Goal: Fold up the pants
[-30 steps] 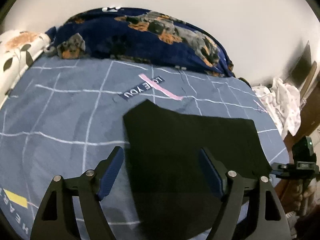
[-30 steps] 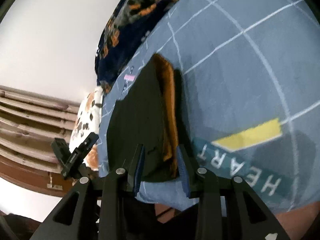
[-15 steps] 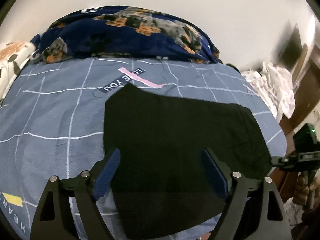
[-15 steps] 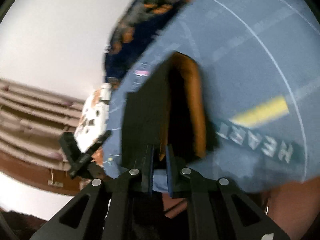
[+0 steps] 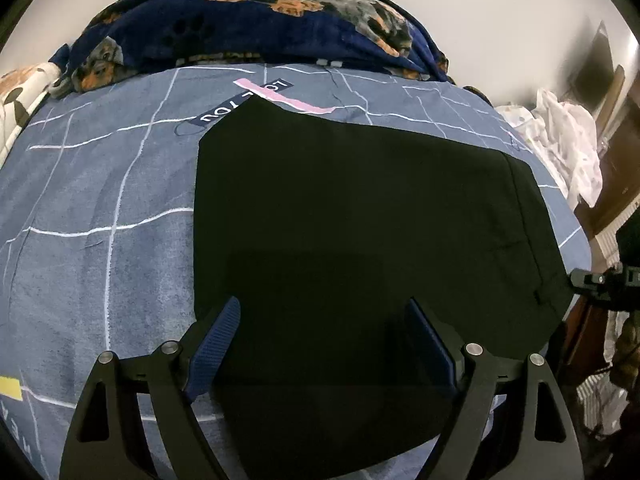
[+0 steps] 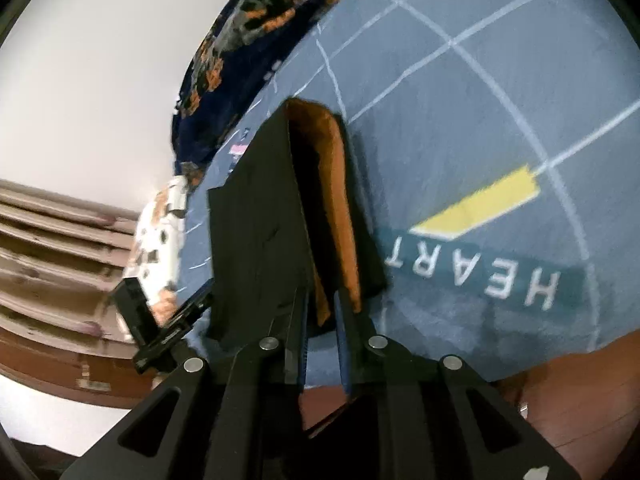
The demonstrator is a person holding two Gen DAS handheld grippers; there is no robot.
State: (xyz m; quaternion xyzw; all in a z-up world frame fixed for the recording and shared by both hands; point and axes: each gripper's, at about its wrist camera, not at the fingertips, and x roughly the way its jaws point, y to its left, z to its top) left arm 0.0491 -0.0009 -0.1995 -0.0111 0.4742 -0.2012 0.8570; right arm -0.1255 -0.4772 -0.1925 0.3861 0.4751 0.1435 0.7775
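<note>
Black pants lie folded flat on the blue grid bedsheet. My left gripper is open, its blue pads either side of the pants' near part, just above the cloth. In the right wrist view the pants show an orange lining at the open waist end. My right gripper is nearly closed on the waist edge at the bed's side, with the orange-lined layer between its fingers. The right gripper also shows in the left wrist view at the pants' right corner.
A navy dog-print blanket is heaped at the bed's far end. A floral pillow lies far left. White clothes are piled at the right by wooden furniture. The bed's edge runs just under my right gripper.
My left gripper moved forward over the pants and stayed open. My right gripper closed from open onto the pants' waist edge, which has lifted and opened to show more orange lining.
</note>
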